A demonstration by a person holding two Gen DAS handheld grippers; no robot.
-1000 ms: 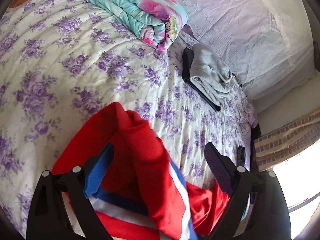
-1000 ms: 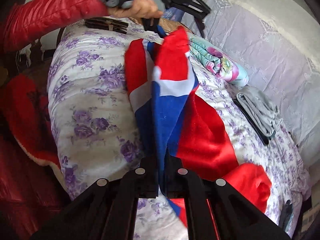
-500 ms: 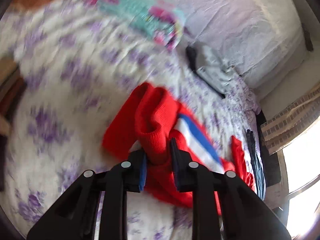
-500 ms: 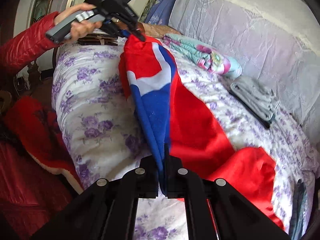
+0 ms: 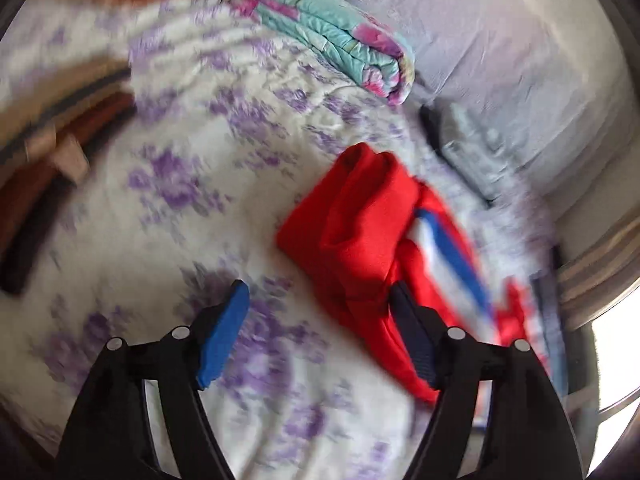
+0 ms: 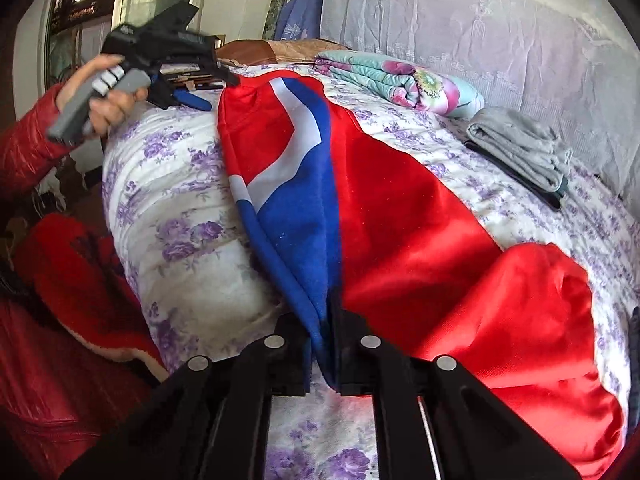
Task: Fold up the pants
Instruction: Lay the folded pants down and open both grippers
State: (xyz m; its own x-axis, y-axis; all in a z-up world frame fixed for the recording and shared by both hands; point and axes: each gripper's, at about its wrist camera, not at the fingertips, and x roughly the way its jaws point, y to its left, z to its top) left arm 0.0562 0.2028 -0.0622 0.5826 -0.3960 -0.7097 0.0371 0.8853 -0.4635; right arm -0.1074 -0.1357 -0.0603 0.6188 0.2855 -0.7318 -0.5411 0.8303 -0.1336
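Observation:
Red pants (image 6: 400,208) with blue and white stripes lie stretched along the flowered bed. My right gripper (image 6: 324,320) is shut on the blue edge of the pants at the near end. In the left wrist view the pants (image 5: 360,232) lie bunched on the bed, right of centre. My left gripper (image 5: 320,320) is open, its right finger (image 5: 412,332) beside the red cloth, nothing between the fingers. It also shows in the right wrist view (image 6: 216,80), held by a hand at the far end of the pants.
A folded turquoise floral quilt (image 6: 400,80) and a folded grey garment (image 6: 520,148) lie at the back of the bed (image 6: 172,208) by the lilac wall cloth. A red blanket (image 6: 80,280) hangs off the bed's left side.
My left gripper was shut on the red cloth half a second ago and has opened and let go, swinging left. The pants have come down flatter on the bed. My right gripper keeps its hold.

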